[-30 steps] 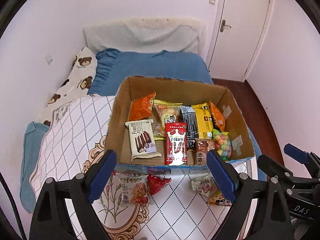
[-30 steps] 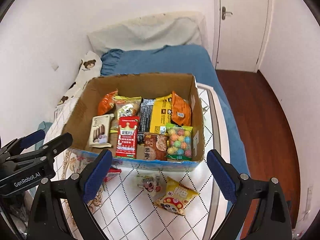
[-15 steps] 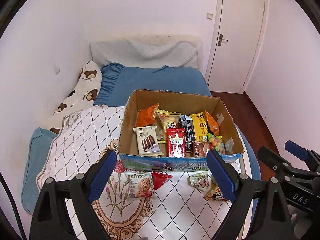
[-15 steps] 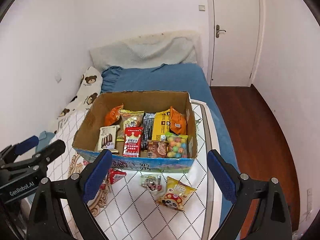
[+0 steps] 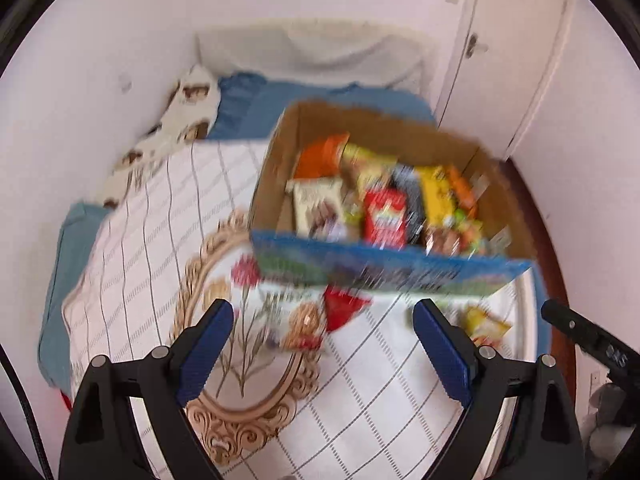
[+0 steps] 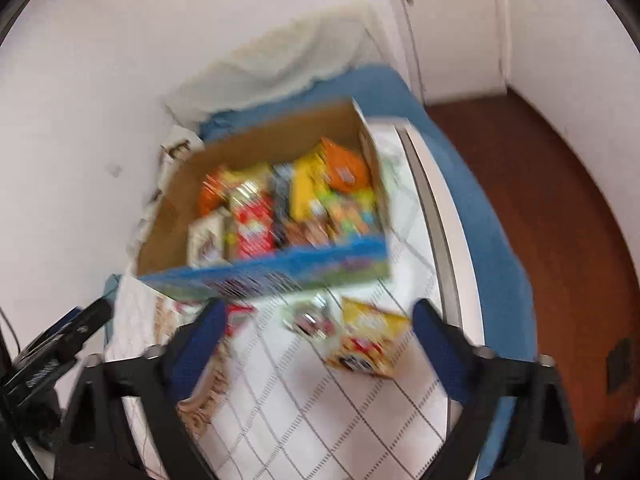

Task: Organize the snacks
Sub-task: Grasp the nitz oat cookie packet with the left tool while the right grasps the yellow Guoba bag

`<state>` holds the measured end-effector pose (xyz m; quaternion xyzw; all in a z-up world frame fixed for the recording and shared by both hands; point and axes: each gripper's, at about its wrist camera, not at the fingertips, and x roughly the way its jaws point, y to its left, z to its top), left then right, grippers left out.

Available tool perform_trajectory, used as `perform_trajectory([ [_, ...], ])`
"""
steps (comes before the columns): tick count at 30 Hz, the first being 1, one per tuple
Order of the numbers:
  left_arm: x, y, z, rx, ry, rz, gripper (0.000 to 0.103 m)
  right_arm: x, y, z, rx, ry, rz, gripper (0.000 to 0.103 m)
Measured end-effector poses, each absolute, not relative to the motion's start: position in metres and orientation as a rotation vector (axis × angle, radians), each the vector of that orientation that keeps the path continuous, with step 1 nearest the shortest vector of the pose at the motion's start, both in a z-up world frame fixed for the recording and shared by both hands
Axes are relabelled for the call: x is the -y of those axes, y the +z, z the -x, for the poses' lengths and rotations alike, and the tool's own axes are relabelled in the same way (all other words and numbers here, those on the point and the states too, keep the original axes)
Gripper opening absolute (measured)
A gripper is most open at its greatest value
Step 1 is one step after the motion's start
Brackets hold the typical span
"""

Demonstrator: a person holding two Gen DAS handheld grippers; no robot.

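A cardboard box (image 5: 276, 168) with a blue printed front holds several snack packets; it also shows in the right wrist view (image 6: 172, 216). Loose on the tablecloth before it lie a cookie packet (image 5: 304, 324), a red packet (image 5: 344, 308), a yellow packet (image 6: 372, 340) and a small silvery packet (image 6: 308, 318). My left gripper (image 5: 324, 340) is open and empty, just short of the cookie and red packets. My right gripper (image 6: 316, 340) is open and empty, near the silvery and yellow packets. Both views are blurred.
The table has a white quilted cloth (image 5: 160, 220) with an ornate oval print. A bed with blue bedding (image 5: 320, 96) and a bear-print pillow (image 5: 188, 96) stands behind. A white door (image 5: 516, 52) and dark wood floor (image 6: 560, 208) lie to the right.
Both grippers pulled back from the box and now tilt, the left view rolling one way and the right the other. Both stay open and empty. The snacks have not moved.
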<state>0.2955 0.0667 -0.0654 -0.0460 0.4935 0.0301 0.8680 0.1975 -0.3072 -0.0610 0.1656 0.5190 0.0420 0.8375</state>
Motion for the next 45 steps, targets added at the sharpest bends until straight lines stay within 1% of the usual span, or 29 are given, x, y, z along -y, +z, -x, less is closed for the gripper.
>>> perform_trajectory([
  [6, -0.097, -0.121, -0.293, -1.167, 0.166, 0.121, 0.092, 0.315, -0.141, -0.217, -1.242, 0.035, -0.43, 0.08],
  [10, -0.113, -0.143, -0.295, -1.22, 0.203, 0.128, 0.092, 0.3, -0.179, -0.231, -1.295, 0.041, -0.427, 0.08],
  [11, -0.115, -0.147, -0.296, -1.221, 0.21, 0.117, 0.092, 0.296, -0.185, -0.233, -1.3, 0.043, -0.417, 0.078],
  [12, -0.116, -0.15, -0.299, -1.223, 0.214, 0.102, 0.092, 0.292, -0.19, -0.236, -1.307, 0.046, -0.412, 0.067],
  [13, -0.117, -0.154, -0.302, -1.231, 0.199, 0.097, 0.092, 0.289, -0.195, -0.237, -1.314, 0.052, -0.408, 0.061],
  [14, -0.118, -0.157, -0.305, -1.239, 0.19, 0.098, 0.092, 0.287, -0.198, -0.238, -1.319, 0.058, -0.404, 0.055],
  [17, -0.119, -0.17, -0.321, -1.265, 0.156, 0.096, 0.092, 0.283, -0.198, -0.237, -1.318, 0.065, -0.378, 0.053],
  [21, -0.117, -0.193, -0.348, -1.349, 0.112, 0.085, 0.092, 0.283, -0.195, -0.229, -1.34, 0.078, -0.371, 0.053],
  [25, -0.12, -0.221, -0.367, -1.442, 0.07, 0.171, 0.092, 0.285, -0.192, -0.215, -1.349, 0.073, -0.369, 0.053],
  [27, -0.123, -0.225, -0.371, -1.439, 0.056, 0.239, 0.092, 0.284, -0.194, -0.211, -1.356, 0.067, -0.372, 0.053],
  [31, -0.122, -0.223, -0.373, -1.414, 0.051, 0.267, 0.092, 0.275, -0.201, -0.205, -1.382, 0.068, -0.367, 0.053],
  [32, -0.121, -0.224, -0.372, -1.412, 0.048, 0.258, 0.09, 0.272, -0.202, -0.203, -1.389, 0.07, -0.36, 0.053],
  [34, -0.119, -0.224, -0.37, -1.413, 0.038, 0.239, 0.067, 0.266, -0.203, -0.203, -1.396, 0.076, -0.359, 0.053],
  [35, -0.117, -0.224, -0.368, -1.421, 0.028, 0.237, 0.064, 0.264, -0.204, -0.202, -1.402, 0.082, -0.358, 0.053],
  [36, -0.114, -0.227, -0.364, -1.434, 0.021, 0.229, 0.058, 0.263, -0.204, -0.201, -1.406, 0.087, -0.359, 0.053],
  [40, -0.105, -0.229, -0.331, -1.451, 0.002, 0.197, 0.058, 0.251, -0.205, -0.192, -1.438, 0.132, -0.351, 0.053],
  [45, -0.092, -0.237, -0.264, -1.544, -0.075, 0.205, 0.058, 0.235, -0.207, -0.171, -1.511, 0.214, -0.314, 0.053],
])
